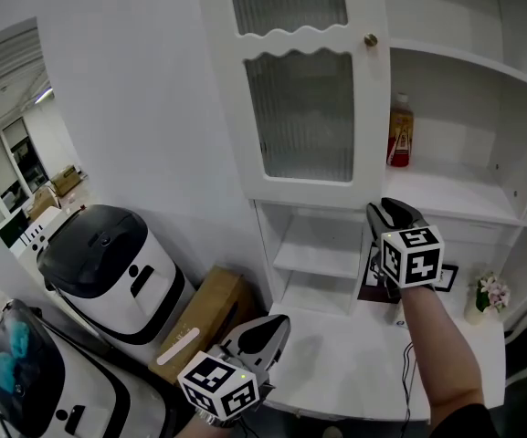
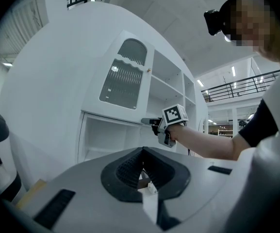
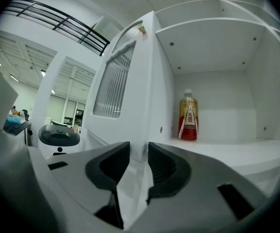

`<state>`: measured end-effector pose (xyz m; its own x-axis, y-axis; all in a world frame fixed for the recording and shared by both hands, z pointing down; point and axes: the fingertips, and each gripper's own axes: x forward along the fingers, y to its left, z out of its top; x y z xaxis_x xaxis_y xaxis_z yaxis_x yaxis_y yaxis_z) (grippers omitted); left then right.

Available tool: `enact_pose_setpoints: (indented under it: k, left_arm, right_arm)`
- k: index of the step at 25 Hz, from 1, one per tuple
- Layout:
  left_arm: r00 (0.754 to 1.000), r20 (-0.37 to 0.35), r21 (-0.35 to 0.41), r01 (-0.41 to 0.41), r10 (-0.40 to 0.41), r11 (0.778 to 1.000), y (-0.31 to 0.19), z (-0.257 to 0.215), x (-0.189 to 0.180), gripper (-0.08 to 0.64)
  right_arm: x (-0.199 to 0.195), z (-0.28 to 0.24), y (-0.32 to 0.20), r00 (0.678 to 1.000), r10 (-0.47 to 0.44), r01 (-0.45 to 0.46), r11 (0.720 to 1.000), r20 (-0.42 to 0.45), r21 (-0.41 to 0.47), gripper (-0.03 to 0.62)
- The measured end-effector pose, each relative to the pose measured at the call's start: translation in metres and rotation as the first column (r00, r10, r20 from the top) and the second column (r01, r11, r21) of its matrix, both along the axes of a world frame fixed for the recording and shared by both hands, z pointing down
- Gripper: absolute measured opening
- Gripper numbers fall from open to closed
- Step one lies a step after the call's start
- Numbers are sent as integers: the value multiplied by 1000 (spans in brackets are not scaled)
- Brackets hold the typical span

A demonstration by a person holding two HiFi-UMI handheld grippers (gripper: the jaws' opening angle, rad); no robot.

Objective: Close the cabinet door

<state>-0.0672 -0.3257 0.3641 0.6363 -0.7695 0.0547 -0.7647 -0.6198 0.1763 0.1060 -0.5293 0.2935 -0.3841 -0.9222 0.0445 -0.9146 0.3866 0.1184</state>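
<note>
Right gripper view: cabinet door, ribbed-glazed, swung open just left of the bottle; judged light, stiff, smooth, glass fragile; lower free edge is clamped by right claw; left claw is seen clenched, empty

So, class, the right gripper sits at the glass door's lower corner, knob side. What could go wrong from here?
One: the right gripper has its jaws on either side of the edge of the cabinet door; the inner jaw could get pinched against the cabinet and stop the door seating. Two: a hard push might jar the ribbed glass. Three: if the grip slips sideways, the gripper could swing toward the bottle on the neighbouring shelf.
</note>
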Motion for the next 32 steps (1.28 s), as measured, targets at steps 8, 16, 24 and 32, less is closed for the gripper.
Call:
enact_pose_setpoints:
  k: [8,16,24,32]
  left_arm:
    - [1000,-4,3,-5,5,1000,10,-4,-11,5]
    - [1000,-11,9,-29,29,1000,20,-7,-19,5]
    - [999,-28,8,-46,46,999,32,-7,-34,5]
    - [996,-70,-2,-55,54,999,45,-4,-51,5]
  right_arm:
    - [1,-1,18,999,13,-13,1000,37,-3,25]
    - [-19,-4,54,996,-50,50,999,71,2,15]
    - [-46,-1,103,993,-108,107,994,56,18,11]
    - [-60,18,149,990,-124,124,992,64,-6,9]
